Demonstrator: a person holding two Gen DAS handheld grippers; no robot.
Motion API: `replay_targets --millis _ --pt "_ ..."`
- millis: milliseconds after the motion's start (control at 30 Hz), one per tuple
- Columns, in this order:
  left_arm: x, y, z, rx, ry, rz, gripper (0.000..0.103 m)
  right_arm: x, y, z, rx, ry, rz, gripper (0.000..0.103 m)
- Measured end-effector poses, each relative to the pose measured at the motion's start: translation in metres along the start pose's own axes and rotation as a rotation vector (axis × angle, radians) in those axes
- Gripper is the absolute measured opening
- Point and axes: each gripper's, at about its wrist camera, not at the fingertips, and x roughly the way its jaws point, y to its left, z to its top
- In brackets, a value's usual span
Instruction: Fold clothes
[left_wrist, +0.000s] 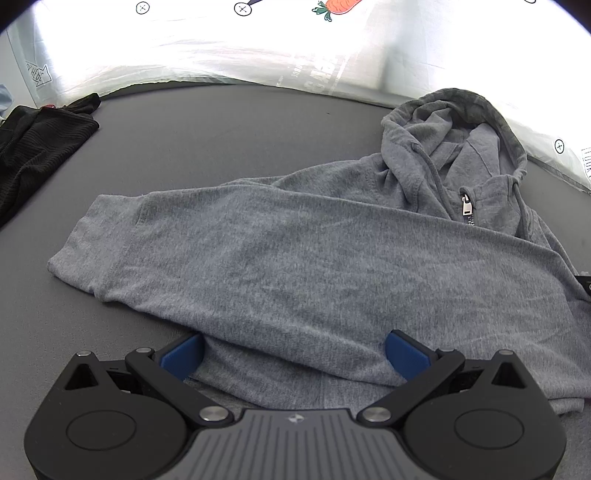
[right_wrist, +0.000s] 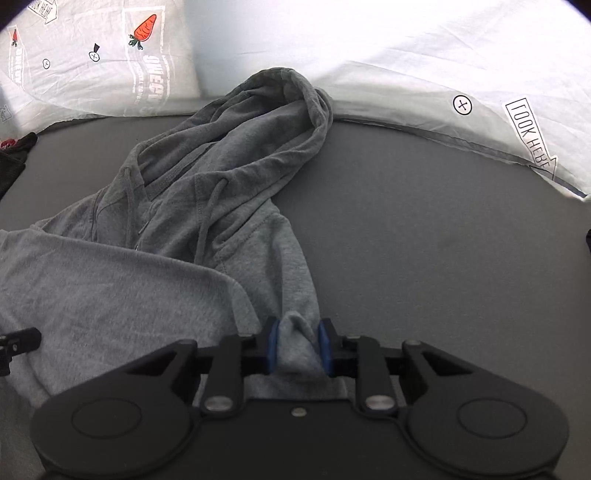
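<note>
A grey zip hoodie (left_wrist: 295, 251) lies flat on a dark grey surface (left_wrist: 221, 147), one sleeve folded across its body and its hood (left_wrist: 454, 140) at the far right. My left gripper (left_wrist: 295, 350) is open; its blue pads (left_wrist: 183, 356) stand wide apart, with the hoodie's near edge lying loose between them. In the right wrist view the hoodie (right_wrist: 110, 295) fills the left half, with the hood (right_wrist: 258, 122) behind it. My right gripper (right_wrist: 298, 347) is shut on a bunched fold of the hoodie's right-hand edge, and both blue pads press into the cloth.
A black garment (left_wrist: 33, 147) lies at the far left of the surface. White bedding printed with carrots and arrows (left_wrist: 258, 44) (right_wrist: 443, 74) runs along the back edge. Bare dark surface (right_wrist: 424, 240) lies to the right of the hoodie.
</note>
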Motion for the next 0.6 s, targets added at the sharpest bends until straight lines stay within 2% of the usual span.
replay_targets --millis 67,100,133,167,233,267,333,400,500,600 --pt "0.0 0.0 0.0 0.001 -0.002 0.0 0.103 -0.002 -0.002 0.005 -0.037 -0.026 -0.101 0.014" --pt "0.0 0.0 0.0 0.002 -0.003 -0.001 0.103 -0.002 -0.007 0.009 -0.033 -0.031 -0.118 0.014" --pt "0.0 0.0 0.0 0.002 -0.004 -0.001 0.103 -0.001 -0.013 0.013 -0.017 -0.041 -0.141 0.011" --pt "-0.001 0.0 -0.001 0.003 -0.005 -0.002 0.103 0.001 -0.019 0.017 -0.011 -0.05 -0.2 0.003" --pt "-0.001 0.0 -0.001 0.003 -0.006 -0.002 0.103 0.005 -0.036 0.024 0.017 -0.05 -0.291 0.004" --pt "-0.001 0.0 -0.001 0.004 -0.007 -0.002 0.103 0.004 -0.047 0.027 0.053 -0.05 -0.293 0.005" --pt "-0.001 0.0 -0.001 0.004 -0.009 -0.003 0.103 -0.011 -0.068 0.027 0.138 -0.106 -0.228 0.005" --pt "-0.002 0.0 -0.002 0.003 -0.014 -0.002 0.103 -0.028 -0.07 0.024 0.143 -0.165 -0.191 0.006" --pt "-0.002 0.0 -0.003 0.001 -0.021 -0.001 0.103 -0.048 -0.048 0.007 0.113 -0.197 -0.079 0.006" --pt "-0.002 0.0 -0.002 0.002 -0.02 -0.002 0.103 -0.051 -0.01 -0.02 0.054 -0.167 0.047 0.006"
